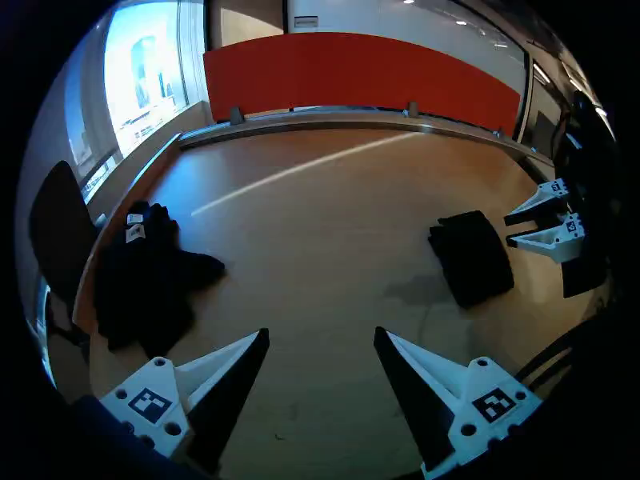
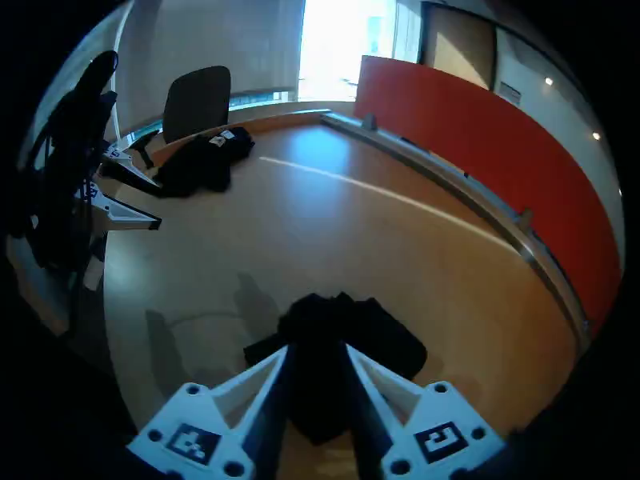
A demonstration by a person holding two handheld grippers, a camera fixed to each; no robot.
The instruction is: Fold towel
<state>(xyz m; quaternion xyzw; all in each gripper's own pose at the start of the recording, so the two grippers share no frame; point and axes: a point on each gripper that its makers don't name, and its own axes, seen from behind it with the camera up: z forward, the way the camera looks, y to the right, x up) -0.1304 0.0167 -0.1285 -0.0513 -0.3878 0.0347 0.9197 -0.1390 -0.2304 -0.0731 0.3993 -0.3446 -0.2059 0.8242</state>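
While my left claw [image 1: 321, 331] gapes over the counter [image 1: 320, 224], I cannot tell whether my right claw [image 2: 318, 347] clamps the black towel [image 2: 386, 340].

An office: a long, pale wooden desk [image 1: 336, 208] backed by a red divider screen [image 1: 360, 72], a dark swivel chair [image 2: 196, 100] at its far end, a large bright window [image 1: 144, 72], and recessed ceiling lights [image 1: 462, 22].

Blown-out window [image 1: 148, 72] glare, dim foreground, fisheye-warped edges.
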